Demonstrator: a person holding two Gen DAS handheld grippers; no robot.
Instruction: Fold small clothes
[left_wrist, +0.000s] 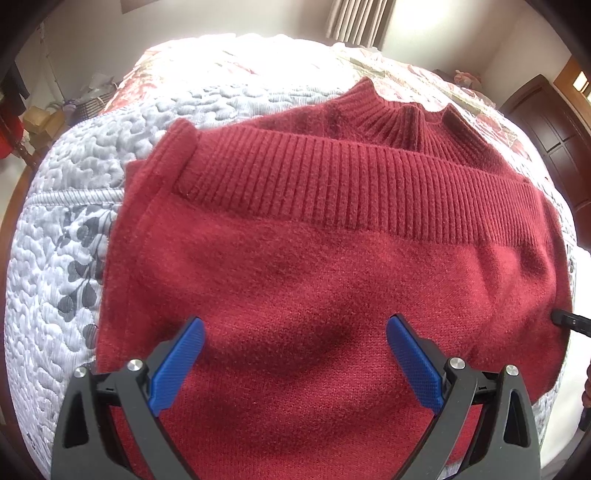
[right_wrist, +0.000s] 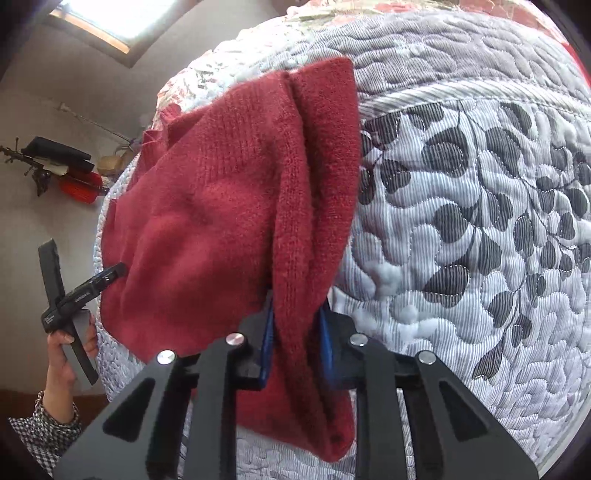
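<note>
On one quilt (left_wrist: 55, 258), one red sweater (left_wrist: 314, 266), right claw (right_wrist: 297, 332) gripping, left claw (left_wrist: 295, 354) spread

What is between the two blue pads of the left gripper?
In the left wrist view, only the flat red sweater lies under the open left gripper; nothing is held between its pads.

Quilted grey leaf-print bed cover (left_wrist: 55, 258) under a folded red sweater (left_wrist: 314, 277).
</note>
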